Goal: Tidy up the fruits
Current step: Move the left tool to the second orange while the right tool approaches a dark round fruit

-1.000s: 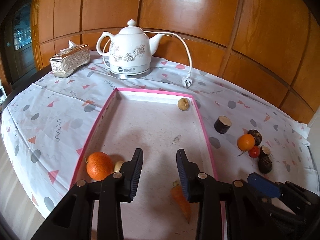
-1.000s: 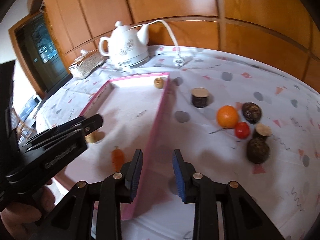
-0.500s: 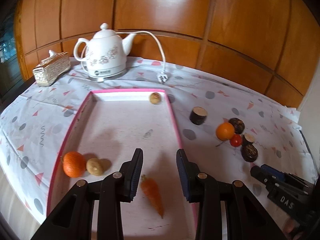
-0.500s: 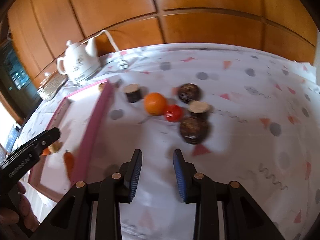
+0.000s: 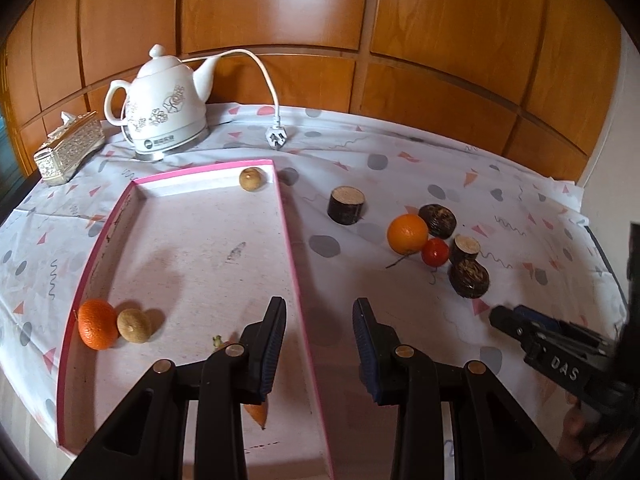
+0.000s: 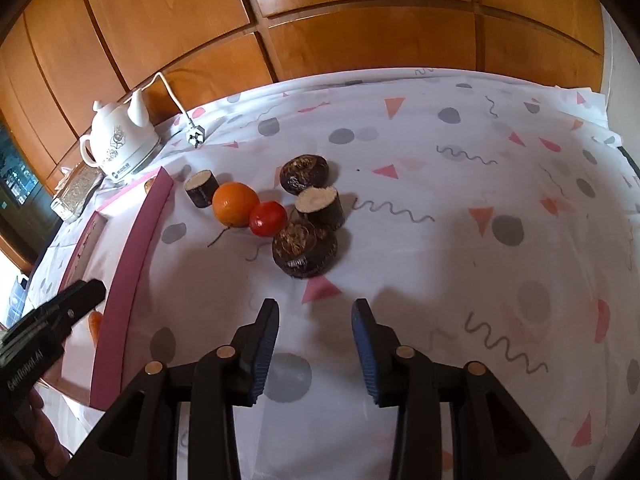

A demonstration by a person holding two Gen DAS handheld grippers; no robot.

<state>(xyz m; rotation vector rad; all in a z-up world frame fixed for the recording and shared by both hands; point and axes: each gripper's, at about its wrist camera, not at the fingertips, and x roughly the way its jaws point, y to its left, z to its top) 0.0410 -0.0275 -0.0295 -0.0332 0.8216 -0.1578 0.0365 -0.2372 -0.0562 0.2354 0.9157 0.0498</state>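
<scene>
1. The loose fruit sits in a cluster on the counter (image 6: 460, 208), right of the tray (image 5: 182, 240): an orange (image 6: 235, 204) touching a tomato (image 6: 268, 219), with four dark stubby pieces around them. The nearest dark piece (image 6: 305, 248) lies straight ahead of our right gripper (image 6: 314, 354).
2. Already in the tray are a second orange (image 5: 97, 329) with a brown fruit (image 5: 134, 325) touching it, another brown fruit (image 5: 252, 179) at the far corner, and a carrot (image 5: 257, 414) mostly hidden behind our left gripper (image 5: 320, 346).
3. Our right jaws have just been opening; they stand moderately apart with nothing between them, short of the cluster.
4. Our left jaws are also apart and empty, straddling the tray's pink right wall.
5. Risks we see:
   - The cluster is tight. Closing on the nearest dark piece could nudge the tomato or orange, and both are round enough to roll toward the counter's edge.
   - The present gap looks narrow for that piece; coming down without opening further could push it away rather than take it.
   - Our left gripper, low over the tray wall, could knock the tray or block the way in.
6. The kettle (image 5: 164, 116), its plug (image 5: 276, 136) and a tissue box (image 5: 70, 152) stand well behind.
</scene>
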